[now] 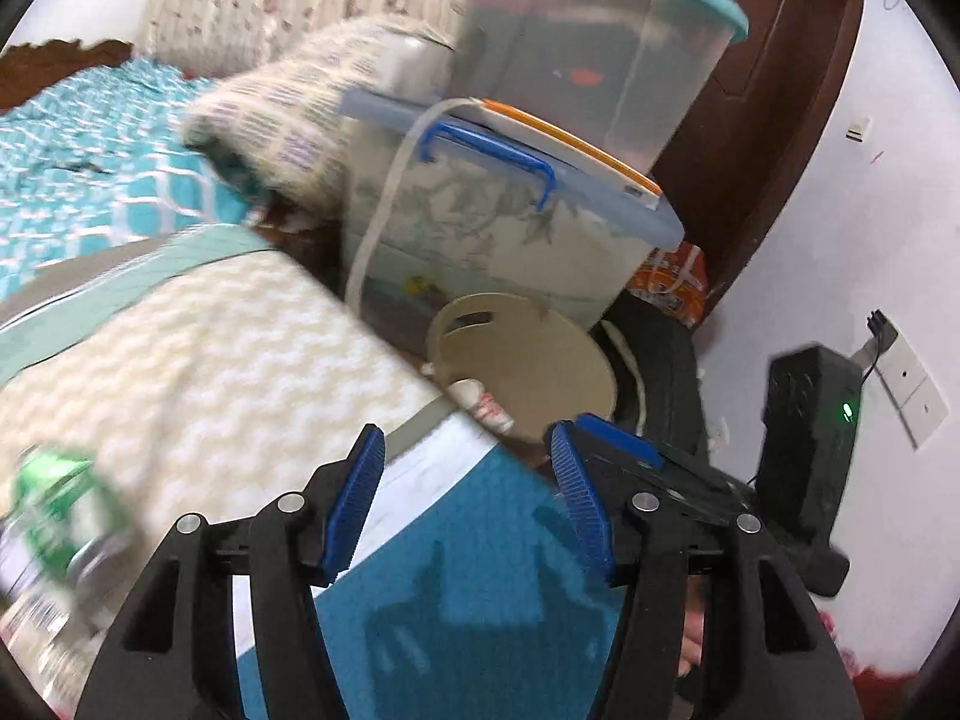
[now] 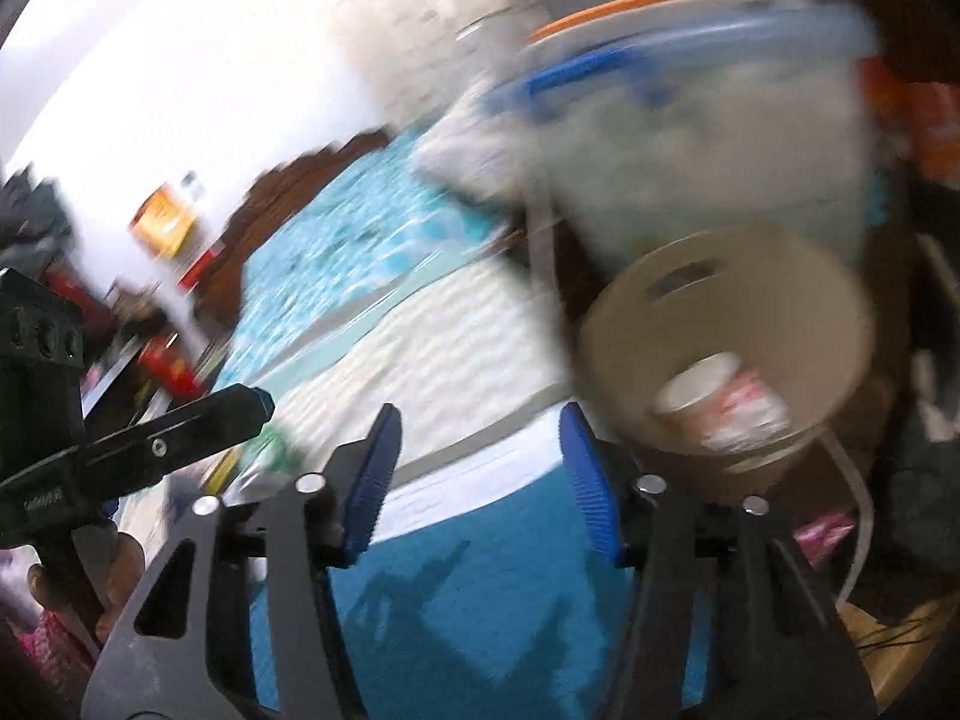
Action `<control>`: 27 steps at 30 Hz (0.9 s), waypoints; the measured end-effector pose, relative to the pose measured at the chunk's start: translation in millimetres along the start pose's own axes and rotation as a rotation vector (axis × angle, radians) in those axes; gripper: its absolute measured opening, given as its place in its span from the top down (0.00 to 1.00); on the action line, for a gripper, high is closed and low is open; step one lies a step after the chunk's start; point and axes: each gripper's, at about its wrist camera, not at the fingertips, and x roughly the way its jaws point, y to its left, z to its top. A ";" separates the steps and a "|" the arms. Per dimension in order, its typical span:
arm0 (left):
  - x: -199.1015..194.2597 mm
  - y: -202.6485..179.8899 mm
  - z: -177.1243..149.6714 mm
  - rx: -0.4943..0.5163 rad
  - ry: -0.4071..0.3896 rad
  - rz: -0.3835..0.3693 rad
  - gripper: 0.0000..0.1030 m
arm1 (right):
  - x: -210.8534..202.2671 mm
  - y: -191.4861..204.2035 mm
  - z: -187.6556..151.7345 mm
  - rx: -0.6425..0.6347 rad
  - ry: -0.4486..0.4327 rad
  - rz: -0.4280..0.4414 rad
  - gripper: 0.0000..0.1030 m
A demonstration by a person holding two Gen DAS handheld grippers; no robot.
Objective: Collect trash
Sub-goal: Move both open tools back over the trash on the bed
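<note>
Both claws are standing open and gripping nothing: left gripper [image 1: 465, 474] and right gripper [image 2: 480, 456] are hanging over the blue surface. Going left to right, a green bottle [image 1: 54, 516] is lying on the bedding, apparently uncollected, while a cup [image 2: 720, 402] is already sitting in the bin [image 2: 828, 294] beyond

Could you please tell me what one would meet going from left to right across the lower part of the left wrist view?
Green-labelled bottle → left gripper, open and empty over the blue surface → black device with a green light by the wall.
</note>
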 end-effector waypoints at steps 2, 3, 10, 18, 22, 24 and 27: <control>-28.8 15.4 -16.3 0.006 -0.026 0.054 0.47 | 12.8 26.7 -12.1 -0.041 0.045 0.046 0.51; -46.9 26.9 -26.0 0.002 -0.047 0.080 0.47 | 21.4 47.0 -21.6 -0.073 0.075 0.075 0.51; -153.9 131.5 -81.3 -0.205 -0.105 0.281 0.47 | 64.9 153.6 -76.0 -0.219 0.231 0.228 0.51; -251.9 237.0 -158.2 -0.495 -0.158 0.621 0.38 | 105.9 271.2 -115.2 -0.379 0.319 0.321 0.49; -246.1 244.5 -177.7 -0.514 -0.130 0.618 0.31 | 130.1 307.6 -121.1 -0.427 0.321 0.278 0.47; -233.1 241.3 -175.2 -0.493 -0.109 0.630 0.31 | 147.4 322.3 -117.9 -0.414 0.320 0.240 0.40; -216.2 244.3 -174.6 -0.498 -0.074 0.627 0.31 | 168.7 332.8 -110.9 -0.387 0.319 0.178 0.30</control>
